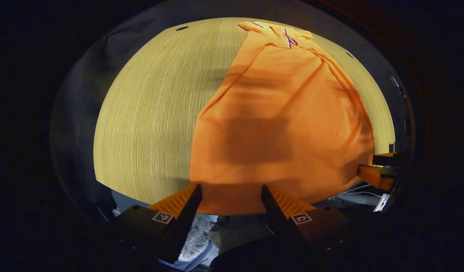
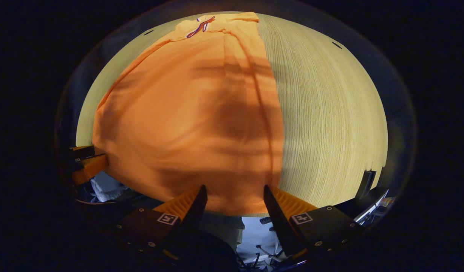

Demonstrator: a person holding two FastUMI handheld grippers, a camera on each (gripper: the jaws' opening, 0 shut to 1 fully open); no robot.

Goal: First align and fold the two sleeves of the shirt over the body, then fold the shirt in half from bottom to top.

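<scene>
Brightness: your bench (image 1: 149, 124) and shirt (image 1: 285, 124) are well and warmly lit; everything past the bench edge falls off to dim.
Light source: it sits overhead, judging by shadows cast straight down onto the cloth.
Shadows: you see a dark blocky patch mid-shirt in the left gripper view, a rounder one in the right gripper view, plus faint horizontal bands farther up.
Glare: no blown-out spots on your wood or fabric.
Distortion: strong fisheye; your bench bulges like a dome, its edges curve.
Focus: wood grain is crisp centrally; the far collar and the rim areas look soft.
</scene>
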